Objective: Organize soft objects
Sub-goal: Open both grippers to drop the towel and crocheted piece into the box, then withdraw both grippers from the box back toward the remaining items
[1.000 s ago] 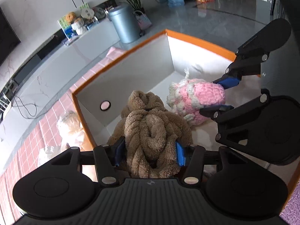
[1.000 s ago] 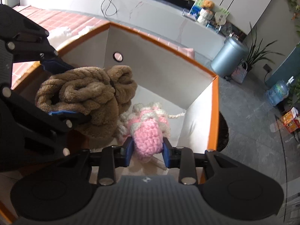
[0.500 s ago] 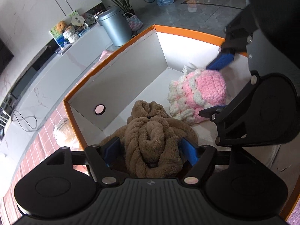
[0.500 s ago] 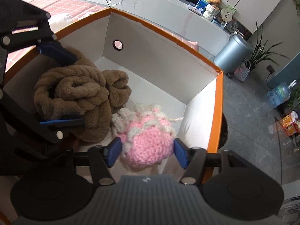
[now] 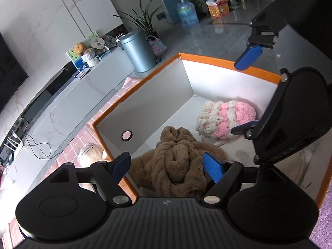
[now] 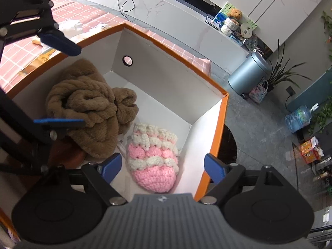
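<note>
A grey tiled floor and a long marble counter (image 5: 68, 105) fill the background, with a metal bin (image 5: 138, 51) and a plant (image 5: 145, 20) at the upper middle of the left wrist view and a water jug (image 5: 186, 12) beyond. A pink checked cloth (image 6: 25, 41) covers the surface at the left of the right wrist view. On it stands an orange-rimmed box (image 5: 145, 108) with white inner walls and a round hole in one wall.

Inside the box, a brown towel (image 5: 178, 161) lies bunched at the lower middle of the left wrist view, and a pink-and-cream crochet piece (image 5: 226, 118) lies just beside it to the right, on the box floor.

The left gripper (image 5: 168, 166) is spread wide above the towel, one blue pad (image 5: 213, 167) on either side, gripping nothing. The right gripper (image 6: 160, 168) is likewise spread wide above the crochet piece (image 6: 153, 157), at the lower middle of its own view, holding nothing; its right finger sits over the orange rim.
</note>
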A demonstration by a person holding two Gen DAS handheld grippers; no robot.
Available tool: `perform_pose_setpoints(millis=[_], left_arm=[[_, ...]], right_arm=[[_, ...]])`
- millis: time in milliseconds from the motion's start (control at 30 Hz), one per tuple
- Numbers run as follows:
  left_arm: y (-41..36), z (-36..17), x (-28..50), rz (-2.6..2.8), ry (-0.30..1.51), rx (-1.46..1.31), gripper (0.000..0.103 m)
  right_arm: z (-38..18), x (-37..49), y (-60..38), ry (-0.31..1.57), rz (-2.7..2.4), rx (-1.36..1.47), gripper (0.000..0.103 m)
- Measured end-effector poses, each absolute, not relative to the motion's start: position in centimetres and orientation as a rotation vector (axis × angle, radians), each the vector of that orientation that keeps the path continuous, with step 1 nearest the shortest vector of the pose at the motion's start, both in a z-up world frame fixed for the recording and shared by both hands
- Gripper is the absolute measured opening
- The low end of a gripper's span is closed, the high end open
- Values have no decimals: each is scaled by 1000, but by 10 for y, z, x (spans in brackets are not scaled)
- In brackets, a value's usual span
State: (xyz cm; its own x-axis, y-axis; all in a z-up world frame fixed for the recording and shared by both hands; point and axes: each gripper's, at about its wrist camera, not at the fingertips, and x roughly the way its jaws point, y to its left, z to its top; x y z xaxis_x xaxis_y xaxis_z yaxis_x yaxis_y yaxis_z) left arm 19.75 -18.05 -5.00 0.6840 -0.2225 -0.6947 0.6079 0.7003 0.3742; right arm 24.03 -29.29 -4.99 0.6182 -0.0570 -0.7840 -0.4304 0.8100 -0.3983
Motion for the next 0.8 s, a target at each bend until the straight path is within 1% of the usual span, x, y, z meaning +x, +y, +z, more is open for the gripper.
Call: perform_pose_setpoints(millis=[33, 67, 200, 300, 533, 800], left_arm=[[-178, -48, 198, -497, 658, 625, 93], [-176, -48, 197, -484, 643, 612, 93], [-164, -39, 188, -461, 564, 536, 90], [-155, -30, 184, -500, 572, 463, 90], [-146, -21, 168, -495, 516, 411, 90], [-122, -11, 143, -475, 457, 292, 90]], right_arm=[[-49, 237, -292, 886, 235, -619, 94], [-48, 233, -291, 876, 234, -632, 100], [-43, 218, -288, 835, 219, -689, 100], [-36, 211, -291, 813, 194, -689, 100], [-20, 189, -298, 753, 96, -603, 100], [-1, 151, -285, 604, 8, -489, 100]])
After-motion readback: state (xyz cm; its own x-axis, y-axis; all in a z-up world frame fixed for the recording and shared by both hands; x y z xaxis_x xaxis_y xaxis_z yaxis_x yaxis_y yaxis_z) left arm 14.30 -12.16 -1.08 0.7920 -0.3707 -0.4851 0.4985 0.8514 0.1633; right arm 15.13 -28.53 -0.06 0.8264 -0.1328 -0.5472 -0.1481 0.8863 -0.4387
